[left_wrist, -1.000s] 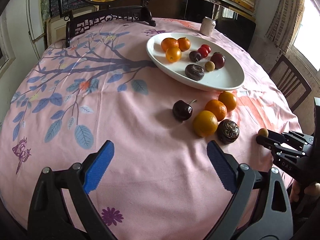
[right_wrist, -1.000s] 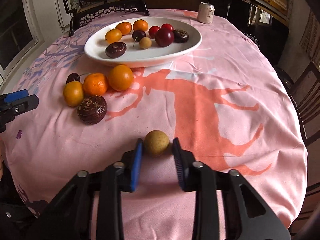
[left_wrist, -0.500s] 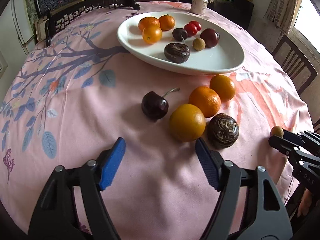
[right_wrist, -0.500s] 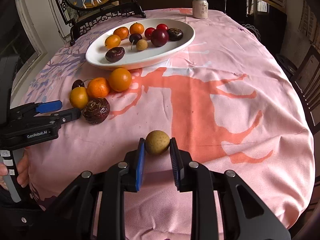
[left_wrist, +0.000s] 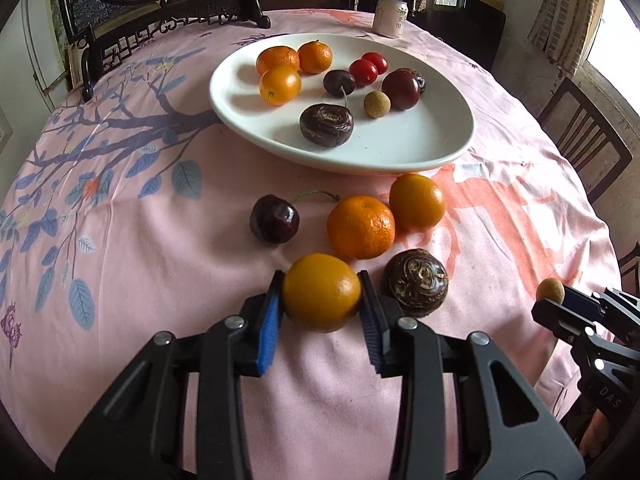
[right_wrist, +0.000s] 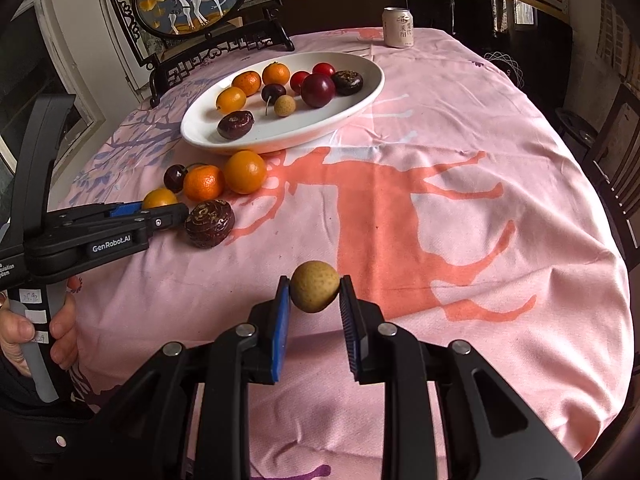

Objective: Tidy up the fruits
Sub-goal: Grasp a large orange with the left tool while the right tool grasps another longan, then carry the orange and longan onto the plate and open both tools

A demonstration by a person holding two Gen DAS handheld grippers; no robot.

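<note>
Left gripper [left_wrist: 321, 304]: fingers closing on the round yellow-orange citrus fruit [left_wrist: 321, 291], blue pads touching both its sides; fruit sits on the pink-clothed tabletop [left_wrist: 140, 280], just beside the dark brown ridged fruit [left_wrist: 414, 282]. Right gripper [right_wrist: 314, 300]: fingers narrow, clamping the small tan round longan [right_wrist: 314, 286] between the tips, off the cloth. White oval plate [right_wrist: 360, 96] with more fruit lies well beyond.

The left tool [left_wrist: 321, 307], wide open and well short of the loose fruit a second ago, has moved up to the nearest orange [left_wrist: 322, 292] and is closing its jaws, the pads now touching its sides.
</note>
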